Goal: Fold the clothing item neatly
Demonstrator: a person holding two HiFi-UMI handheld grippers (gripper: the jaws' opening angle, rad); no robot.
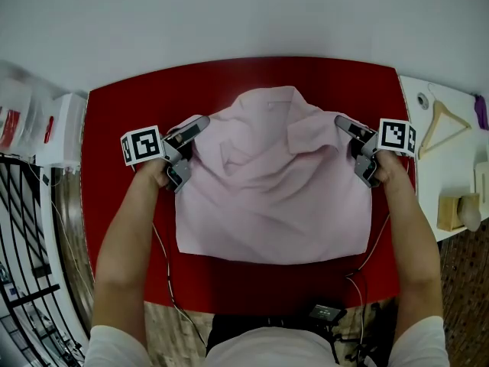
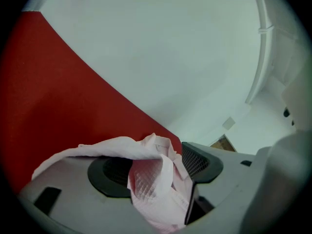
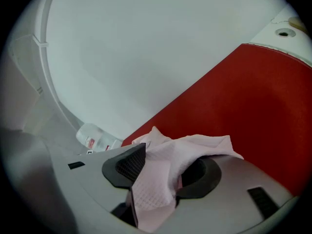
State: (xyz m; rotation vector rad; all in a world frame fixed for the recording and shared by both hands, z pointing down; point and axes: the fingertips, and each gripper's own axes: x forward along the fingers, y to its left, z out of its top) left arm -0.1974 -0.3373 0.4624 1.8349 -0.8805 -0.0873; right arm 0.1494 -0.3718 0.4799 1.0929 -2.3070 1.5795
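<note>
Though the near hem of the pink shirt (image 1: 275, 235) lies flat and square on the red surface (image 1: 114, 174), the upper half is bunched in soft ridges where the shoulders are brought inward. The shirt sits in the middle of the surface, its collar toward the far edge.

At its two sides the left claw (image 1: 187, 153) and the right claw (image 1: 356, 150) both stand with their jaws apart, the left wider. Neither one pinches the cloth, but a flap of it is draped across a pad and hangs down in the gap between the jaws.

That is the risk, I think: pull either claw away sideways and the draped flap could catch on a pad and drag the fold open, or skew one shoulder against the other. The rumples could also get pressed in by the next fold.

Each marker cube (image 1: 143, 144) carries black-and-white squares, no words. Farther off, a bottle (image 3: 95, 139) has a red-and-white label too small to read, and a wooden hanger (image 1: 443, 121) lies on the side table.
</note>
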